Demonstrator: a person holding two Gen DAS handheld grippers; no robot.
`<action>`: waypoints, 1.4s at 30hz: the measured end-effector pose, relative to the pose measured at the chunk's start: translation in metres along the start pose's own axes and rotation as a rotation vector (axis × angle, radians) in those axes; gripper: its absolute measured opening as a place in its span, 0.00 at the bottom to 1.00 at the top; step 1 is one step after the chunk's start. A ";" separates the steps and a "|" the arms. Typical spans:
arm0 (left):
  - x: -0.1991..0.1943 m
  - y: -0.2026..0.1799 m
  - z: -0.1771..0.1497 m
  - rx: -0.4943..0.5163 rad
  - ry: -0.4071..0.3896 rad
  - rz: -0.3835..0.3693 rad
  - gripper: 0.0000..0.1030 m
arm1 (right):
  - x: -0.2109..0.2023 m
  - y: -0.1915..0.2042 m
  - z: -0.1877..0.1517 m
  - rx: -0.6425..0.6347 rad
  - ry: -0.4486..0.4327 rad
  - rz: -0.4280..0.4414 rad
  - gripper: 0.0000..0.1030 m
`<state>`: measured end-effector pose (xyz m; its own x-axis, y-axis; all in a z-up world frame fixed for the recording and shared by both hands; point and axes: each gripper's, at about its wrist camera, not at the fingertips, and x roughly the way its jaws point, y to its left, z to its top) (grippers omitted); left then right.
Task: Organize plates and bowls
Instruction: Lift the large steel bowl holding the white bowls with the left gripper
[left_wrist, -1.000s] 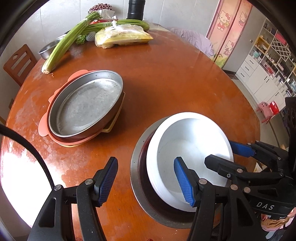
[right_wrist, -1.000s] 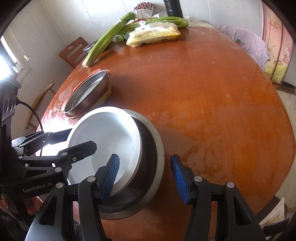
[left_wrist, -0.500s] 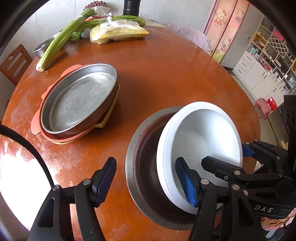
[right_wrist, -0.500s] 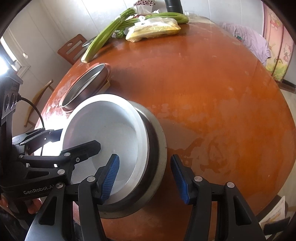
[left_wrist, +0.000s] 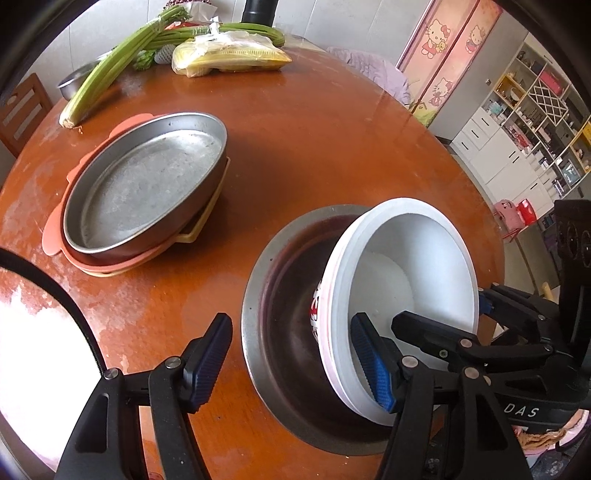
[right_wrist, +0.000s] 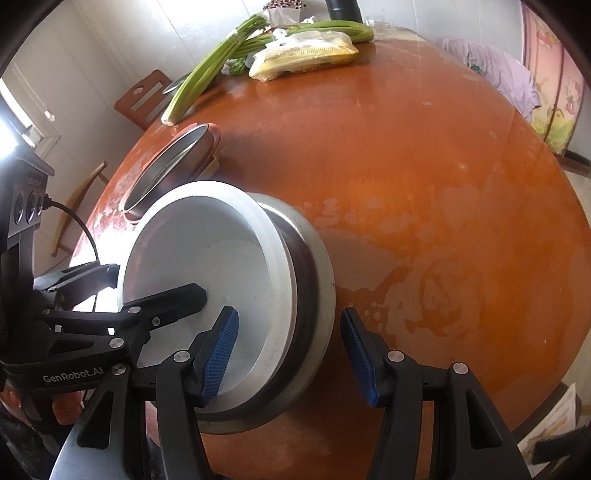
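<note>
A white bowl with a red pattern outside leans steeply on its edge inside a wide steel bowl at the table's near side. Both show in the right wrist view, the white bowl and the steel bowl. My left gripper is open, its jaws straddling the near rims of both bowls. My right gripper is open, its jaws astride the rims from the other side. A steel pan sits stacked on pink and yellow plates to the left.
The round orange-brown table holds celery stalks, a bagged yellow food pack, a small steel bowl and a black cylinder at its far edge. A wooden chair stands beyond the table. Shelves stand at right.
The white bowl has tipped from lying nearly flat in the steel bowl to leaning steeply on its edge. Both grippers stay open and have moved in closer over the bowls.
</note>
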<state>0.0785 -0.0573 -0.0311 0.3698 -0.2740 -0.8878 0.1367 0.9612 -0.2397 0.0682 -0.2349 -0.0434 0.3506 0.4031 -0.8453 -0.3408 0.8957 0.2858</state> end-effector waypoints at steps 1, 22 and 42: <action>0.000 0.000 0.000 -0.001 0.000 -0.002 0.64 | 0.000 0.000 -0.001 0.001 0.000 0.002 0.57; -0.003 -0.009 -0.005 -0.013 0.012 -0.018 0.46 | 0.003 0.009 0.002 -0.026 0.001 0.027 0.54; -0.013 -0.021 -0.004 -0.011 -0.016 0.014 0.45 | -0.003 0.003 0.005 -0.039 -0.025 0.045 0.53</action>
<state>0.0670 -0.0738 -0.0156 0.3864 -0.2605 -0.8848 0.1210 0.9653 -0.2314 0.0707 -0.2329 -0.0375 0.3556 0.4478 -0.8204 -0.3901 0.8688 0.3051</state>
